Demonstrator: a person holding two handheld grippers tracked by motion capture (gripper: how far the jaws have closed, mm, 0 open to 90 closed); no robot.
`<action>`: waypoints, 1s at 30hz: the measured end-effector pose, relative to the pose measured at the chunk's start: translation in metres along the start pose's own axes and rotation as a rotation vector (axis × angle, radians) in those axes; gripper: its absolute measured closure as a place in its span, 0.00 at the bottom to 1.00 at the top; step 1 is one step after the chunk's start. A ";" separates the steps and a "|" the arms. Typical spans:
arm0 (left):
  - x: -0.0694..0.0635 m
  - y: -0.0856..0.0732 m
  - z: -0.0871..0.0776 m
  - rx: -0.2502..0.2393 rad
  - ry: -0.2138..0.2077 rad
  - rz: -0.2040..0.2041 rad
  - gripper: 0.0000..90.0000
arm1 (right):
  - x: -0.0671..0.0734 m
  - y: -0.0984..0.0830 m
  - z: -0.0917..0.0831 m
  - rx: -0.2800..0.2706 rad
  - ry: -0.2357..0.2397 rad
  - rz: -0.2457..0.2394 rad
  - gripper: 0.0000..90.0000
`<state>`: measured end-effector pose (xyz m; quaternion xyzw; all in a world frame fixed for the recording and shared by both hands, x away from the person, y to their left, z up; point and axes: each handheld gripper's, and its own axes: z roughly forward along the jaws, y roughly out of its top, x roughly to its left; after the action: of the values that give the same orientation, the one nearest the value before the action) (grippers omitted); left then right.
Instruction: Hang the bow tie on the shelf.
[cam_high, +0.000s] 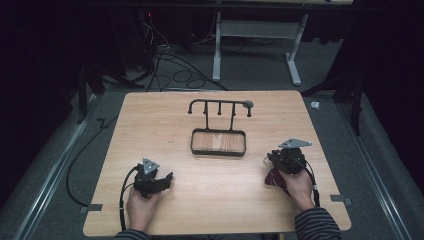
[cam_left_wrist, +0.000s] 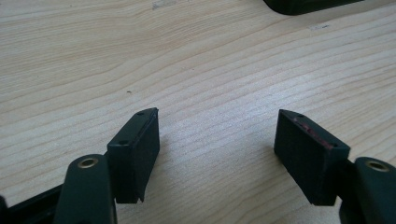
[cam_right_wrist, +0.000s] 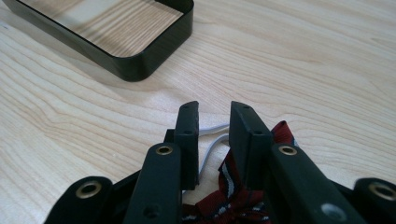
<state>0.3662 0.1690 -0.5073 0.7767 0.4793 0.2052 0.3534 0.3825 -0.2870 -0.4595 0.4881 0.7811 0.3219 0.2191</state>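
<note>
The right tongs sit low over a red striped cloth piece with a thin white band. Their jaws stand close together with the white band in the gap, but it is too hard to see whether they pinch it. It looks like the person wants to lift the cloth by that band so it can hang.

The left tongs rest near the front edge of the wooden surface, spread wide with nothing between them. They seem to be waiting out of the way.

Farther off stands a black rack: a low tray at its foot and a top bar with hooks above. The bare wood between the cloth and the rack has nothing on it. Beyond the surface, cables lie on the floor by a white frame.
</note>
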 end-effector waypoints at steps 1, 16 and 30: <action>0.000 0.000 0.000 0.000 0.000 0.000 0.35 | 0.000 0.000 0.002 0.007 -0.003 -0.002 0.83; 0.000 0.000 0.000 0.000 -0.001 -0.001 0.35 | -0.022 -0.001 0.014 0.057 -0.070 0.070 0.82; 0.000 0.000 0.000 0.000 -0.001 0.000 0.35 | -0.030 0.002 0.023 0.056 -0.089 0.109 0.83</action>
<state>0.3662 0.1691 -0.5073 0.7769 0.4792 0.2047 0.3535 0.4120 -0.3072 -0.4729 0.5496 0.7517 0.2892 0.2219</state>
